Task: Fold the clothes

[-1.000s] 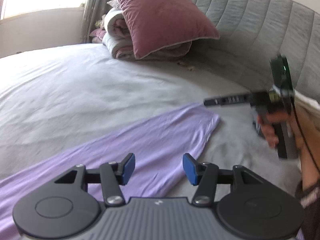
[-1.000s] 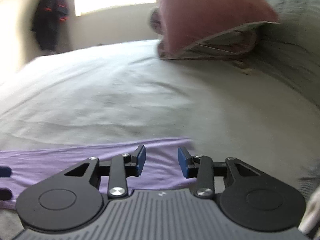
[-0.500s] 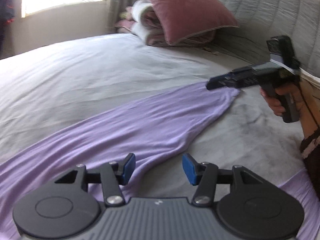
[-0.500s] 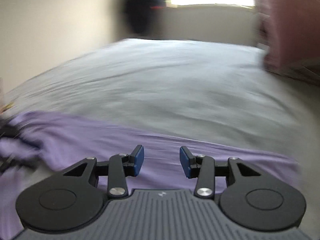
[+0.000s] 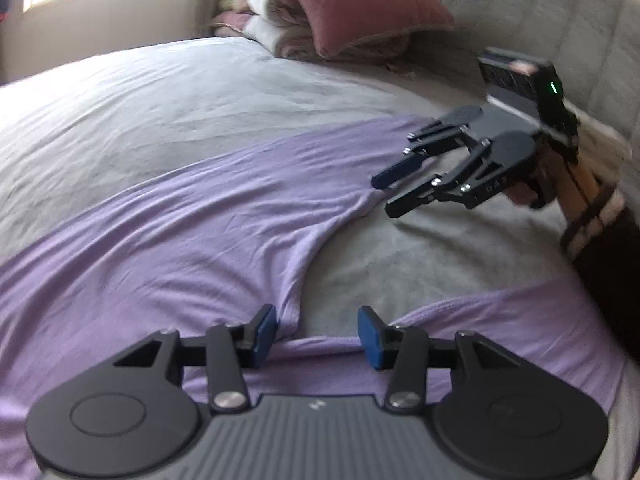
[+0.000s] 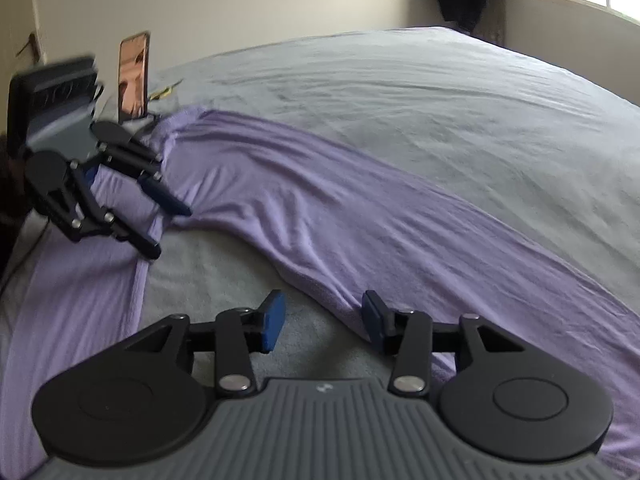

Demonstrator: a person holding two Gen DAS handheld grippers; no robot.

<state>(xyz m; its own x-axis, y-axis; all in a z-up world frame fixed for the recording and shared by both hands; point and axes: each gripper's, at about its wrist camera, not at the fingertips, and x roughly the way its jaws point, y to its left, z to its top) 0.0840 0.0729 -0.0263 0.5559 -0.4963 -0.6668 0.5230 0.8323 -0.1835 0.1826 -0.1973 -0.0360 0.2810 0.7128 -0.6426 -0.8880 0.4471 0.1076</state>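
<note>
Lavender garment (image 5: 192, 216) lies spread across the grey bed (image 5: 160, 92), two long limbs forking from a crotch, so we read it as trousers or leggings, neither folded nor bunched. Our left gripper (image 5: 316, 330), spread and holding nothing, sits right at that fork. Our right gripper (image 6: 324, 320), also spread and empty, hovers by the far limb's inner edge.

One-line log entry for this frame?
phase: reach | garment: purple, spread on bed | left gripper: open over crotch | right gripper: open at leg edge | grasped: none
</note>
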